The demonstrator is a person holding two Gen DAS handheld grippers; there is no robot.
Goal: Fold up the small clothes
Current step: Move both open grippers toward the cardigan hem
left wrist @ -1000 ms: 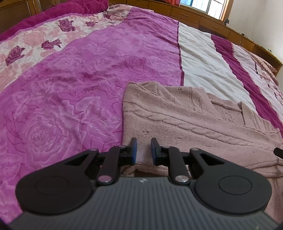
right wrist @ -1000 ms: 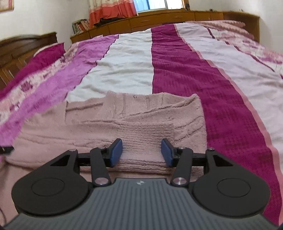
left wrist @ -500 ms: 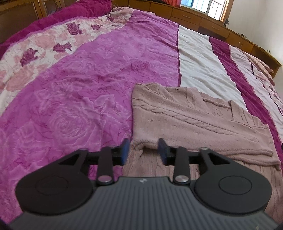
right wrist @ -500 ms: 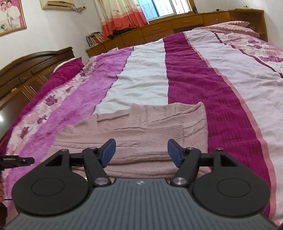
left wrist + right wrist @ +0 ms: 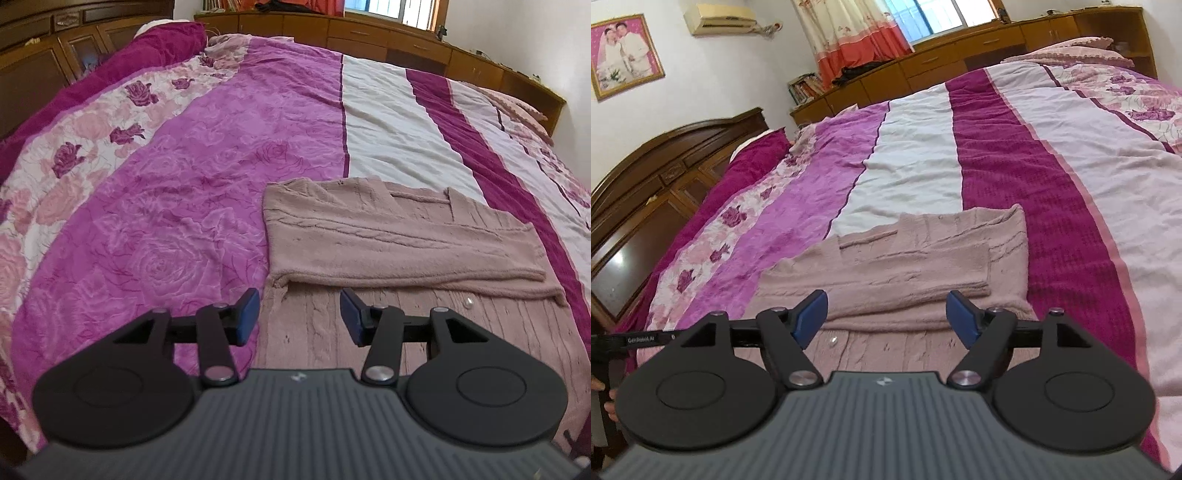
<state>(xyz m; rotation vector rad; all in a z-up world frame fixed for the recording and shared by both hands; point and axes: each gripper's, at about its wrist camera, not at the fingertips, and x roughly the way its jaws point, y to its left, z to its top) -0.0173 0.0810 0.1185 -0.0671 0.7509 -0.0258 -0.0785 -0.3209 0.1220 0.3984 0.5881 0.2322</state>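
Note:
A dusty pink knitted sweater [image 5: 388, 240] lies flat on the bed, its far part folded over toward me with the fold's edge across the middle. The same sweater [image 5: 905, 266] fills the centre of the right wrist view. My left gripper [image 5: 299, 315] hangs above the sweater's near left part, its jaws opening with nothing between them. My right gripper [image 5: 886, 315] hangs above the near right part, its jaws also opening wide and empty. Neither touches the cloth.
The bed cover [image 5: 166, 206] has magenta, white and floral stripes. A dark wooden headboard [image 5: 653, 177] stands at the left, low wooden cabinets [image 5: 960, 62] at the far side, a pink pillow [image 5: 1071, 50] at the far right.
Both grippers let go of the sweater's folded edge, opened, and drew back and up. The folded layer now rests on the sweater's lower part.

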